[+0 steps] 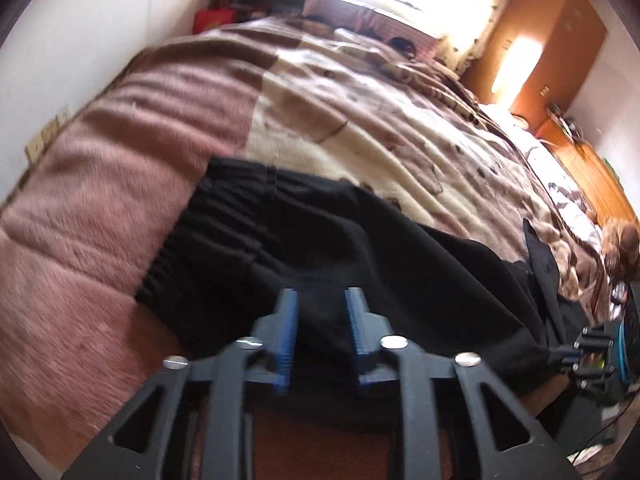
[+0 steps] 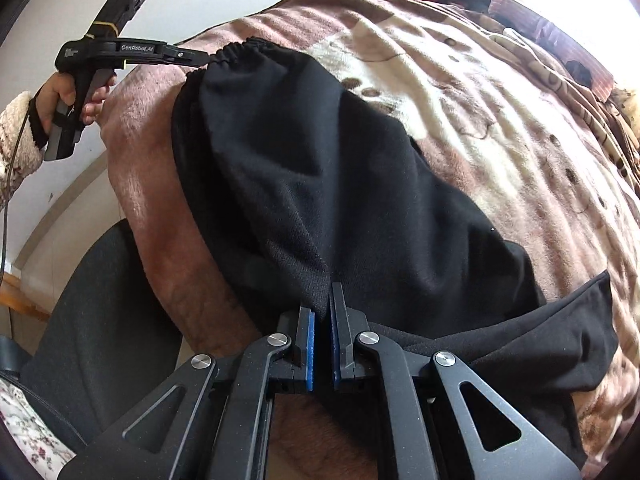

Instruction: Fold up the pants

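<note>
Pants [image 2: 320, 168], one black pair, lie on the blanket [image 2: 460, 92] near the edge of the bed, waistband [image 2: 236, 54] at one end. Two grippers work on them. The left gripper [image 1: 322, 300] hovers over the black cloth with its fingers [image 1: 289, 320] parted and nothing pinched between them. The right gripper [image 2: 323, 312] has its fingers clenched on a fold of the pants. Only the right wrist view shows the person's hand [image 2: 66, 92] and woolly sleeve [image 2: 18, 148] holding the left gripper at the waistband. Only the left wrist view shows one wooden wardrobe [image 1: 560, 40] beyond the bed.
</note>
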Action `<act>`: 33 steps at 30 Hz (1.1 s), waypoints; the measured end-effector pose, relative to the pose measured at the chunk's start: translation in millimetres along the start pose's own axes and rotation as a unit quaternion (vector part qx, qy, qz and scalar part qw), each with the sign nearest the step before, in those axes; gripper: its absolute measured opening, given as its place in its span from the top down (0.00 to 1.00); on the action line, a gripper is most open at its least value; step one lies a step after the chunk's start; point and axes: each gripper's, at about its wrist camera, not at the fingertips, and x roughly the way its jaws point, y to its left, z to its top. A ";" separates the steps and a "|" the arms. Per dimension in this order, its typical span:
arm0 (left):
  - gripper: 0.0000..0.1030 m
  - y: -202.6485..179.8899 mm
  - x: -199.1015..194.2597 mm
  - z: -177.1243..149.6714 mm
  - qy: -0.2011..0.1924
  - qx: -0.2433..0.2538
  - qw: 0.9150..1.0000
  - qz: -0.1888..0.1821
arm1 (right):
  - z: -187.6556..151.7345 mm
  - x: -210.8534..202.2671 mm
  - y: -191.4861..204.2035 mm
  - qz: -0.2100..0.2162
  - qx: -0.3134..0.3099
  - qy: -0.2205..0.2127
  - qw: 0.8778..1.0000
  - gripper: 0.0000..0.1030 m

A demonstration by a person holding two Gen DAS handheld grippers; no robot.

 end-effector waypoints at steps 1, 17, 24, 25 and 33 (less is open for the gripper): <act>0.45 4.1 4.3 -1.6 0.008 -0.024 1.000 -0.005 | -1.3 0.9 0.8 0.001 -0.003 0.001 1.000 0.94; 0.71 40.6 51.0 29.1 0.023 -0.245 0.969 -0.035 | -3.7 0.1 -2.8 0.015 0.006 -0.018 1.000 0.94; 0.85 36.9 -2.4 27.4 -0.052 -0.229 0.972 -0.019 | -2.9 -11.5 -2.8 0.005 0.006 -0.037 0.999 0.94; 0.88 37.3 -17.3 26.4 -0.070 -0.227 0.971 -0.016 | -2.8 -15.2 -4.1 0.005 0.010 -0.042 0.999 0.94; 0.88 40.9 -28.2 6.6 -0.045 -0.210 0.976 0.014 | -15.8 -16.0 4.7 0.004 -0.002 -0.033 0.999 0.94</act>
